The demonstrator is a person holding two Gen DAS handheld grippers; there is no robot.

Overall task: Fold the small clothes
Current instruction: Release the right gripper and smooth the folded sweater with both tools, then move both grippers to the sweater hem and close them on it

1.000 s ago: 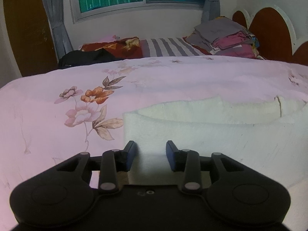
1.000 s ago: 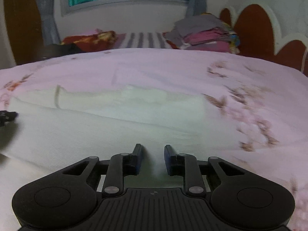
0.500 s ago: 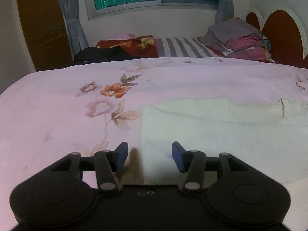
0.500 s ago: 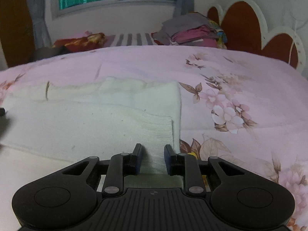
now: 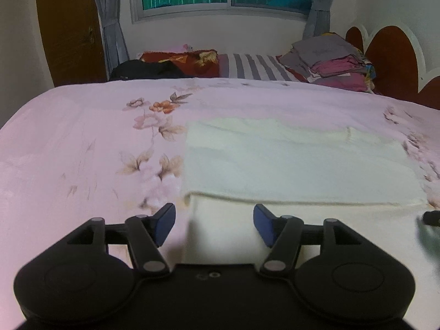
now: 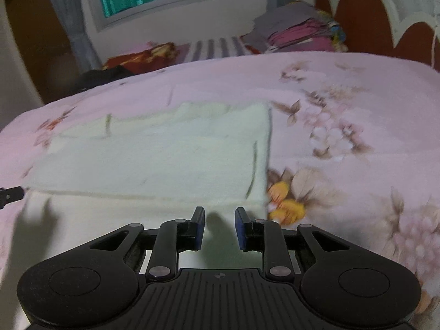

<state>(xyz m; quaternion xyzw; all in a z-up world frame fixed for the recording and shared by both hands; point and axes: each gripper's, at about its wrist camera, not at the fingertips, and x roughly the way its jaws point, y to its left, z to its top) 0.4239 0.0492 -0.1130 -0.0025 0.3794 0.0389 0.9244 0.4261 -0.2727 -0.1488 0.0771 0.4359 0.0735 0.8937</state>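
A cream-white cloth (image 5: pixel 297 162) lies folded flat on the pink floral bedspread (image 5: pixel 82 143), with a top layer whose near edge runs across the cloth. My left gripper (image 5: pixel 214 222) is open wide and empty, over the cloth's near left corner. In the right wrist view the same cloth (image 6: pixel 165 148) fills the middle, and my right gripper (image 6: pixel 219 228) is open and empty, just above its near right corner. The tip of the other gripper shows at the right edge of the left wrist view (image 5: pixel 431 217).
A stack of folded clothes (image 5: pixel 332 63) sits at the far right by the red headboard (image 5: pixel 390 55). A striped pillow (image 5: pixel 255 66), a red patterned blanket (image 5: pixel 187 57) and a black garment (image 5: pixel 145 70) lie along the far side under the window.
Both grippers have let go of the cloth's edge and opened, the left one widely. Both have drawn back and up; the folded top layer now lies flat on the cloth.
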